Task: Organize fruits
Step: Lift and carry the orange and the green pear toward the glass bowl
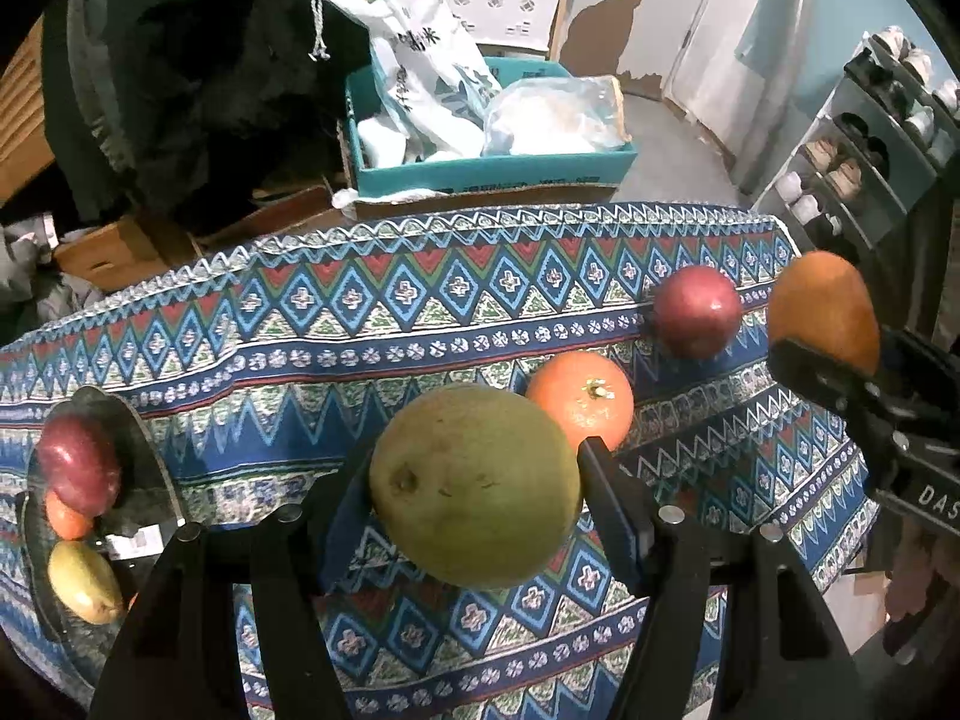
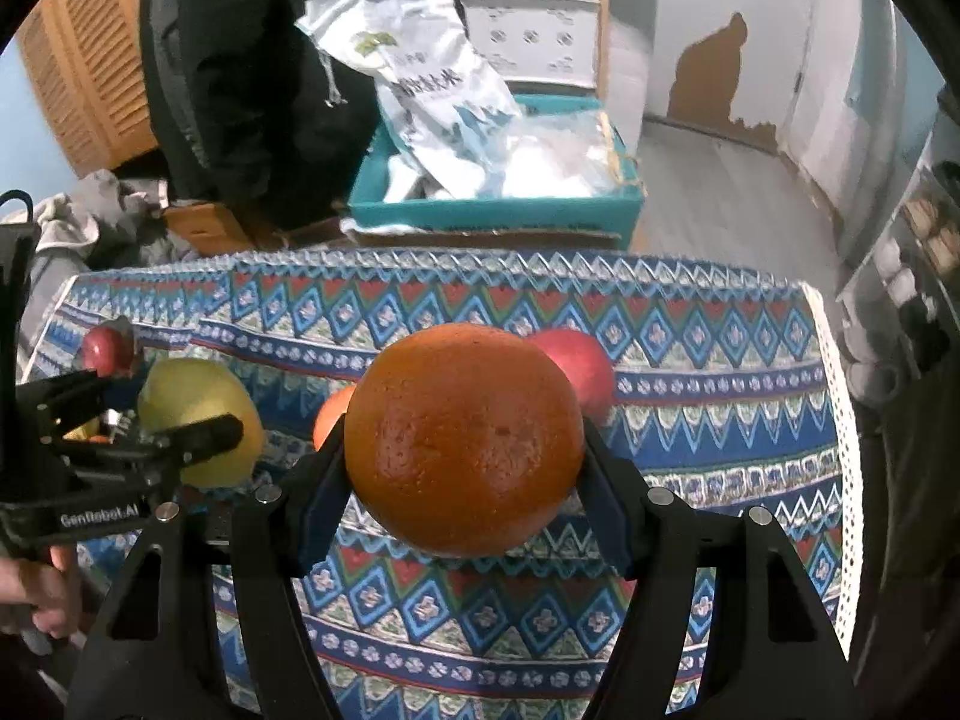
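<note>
Left wrist view. The left tool is holding a green pear at lower centre, its jaws closed onto the widest part of the fruit, which is hanging clear of the patterned tablecloth on the table. The pear is looking firm, smooth-skinned and fairly heavy; a grip across its broadest girth is suiting it best, since the rounded flanks are offering little to stop a slide, and hard pressure is likely to bruise it. Just behind it, at centre right, an orange is resting on the cloth, with a red apple further toward the upper right. At right edge, the right tool is carrying a darker orange fruit. At lower left, a dark plate is already bearing a red apple, a small orange fruit and a yellow-green fruit, which is probably the collecting place.

Right wrist view. The right tool is gripping a large orange at centre frame, jaws pressed on its two sides at mid-height, the fruit lifted off the tablecloth. Its pebbled rind is giving better friction than the pear's skin and is yielding slightly, so a moderate squeeze at the equator is judged sufficient. Behind it, a red apple and a sliver of another orange are lying on the cloth. At left, the left tool is showing side-on with the green pear in its grasp, and beyond it the plate's red apple is partly visible. A hand is holding the left tool's grip at lower left.
</note>
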The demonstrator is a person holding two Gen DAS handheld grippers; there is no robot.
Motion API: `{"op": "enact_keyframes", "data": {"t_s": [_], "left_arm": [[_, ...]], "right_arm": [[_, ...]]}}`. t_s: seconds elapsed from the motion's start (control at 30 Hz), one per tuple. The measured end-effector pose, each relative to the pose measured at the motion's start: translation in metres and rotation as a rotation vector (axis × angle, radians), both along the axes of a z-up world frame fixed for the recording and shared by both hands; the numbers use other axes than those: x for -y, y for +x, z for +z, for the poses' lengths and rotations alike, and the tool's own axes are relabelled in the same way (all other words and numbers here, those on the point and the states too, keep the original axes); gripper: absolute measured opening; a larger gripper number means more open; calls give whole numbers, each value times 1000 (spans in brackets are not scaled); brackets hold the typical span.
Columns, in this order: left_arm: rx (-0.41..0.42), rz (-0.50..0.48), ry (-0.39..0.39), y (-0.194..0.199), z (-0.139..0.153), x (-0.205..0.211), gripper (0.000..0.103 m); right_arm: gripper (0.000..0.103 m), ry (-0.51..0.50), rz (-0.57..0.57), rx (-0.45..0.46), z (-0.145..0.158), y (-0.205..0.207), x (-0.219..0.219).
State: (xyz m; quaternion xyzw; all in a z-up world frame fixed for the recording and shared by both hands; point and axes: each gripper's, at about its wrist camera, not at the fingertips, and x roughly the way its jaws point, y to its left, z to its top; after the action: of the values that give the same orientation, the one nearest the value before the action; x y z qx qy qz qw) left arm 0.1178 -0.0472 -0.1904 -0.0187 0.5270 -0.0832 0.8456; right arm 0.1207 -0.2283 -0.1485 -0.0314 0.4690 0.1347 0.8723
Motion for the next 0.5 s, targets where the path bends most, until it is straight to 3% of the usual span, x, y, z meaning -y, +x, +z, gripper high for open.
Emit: {"op": "enact_keyframes", "data": {"t_s": [0.5], "left_arm": [[65,71,10,-32,35,-46,68]], "right_arm": [[69,17,96,48,25,-5,-56]]}}
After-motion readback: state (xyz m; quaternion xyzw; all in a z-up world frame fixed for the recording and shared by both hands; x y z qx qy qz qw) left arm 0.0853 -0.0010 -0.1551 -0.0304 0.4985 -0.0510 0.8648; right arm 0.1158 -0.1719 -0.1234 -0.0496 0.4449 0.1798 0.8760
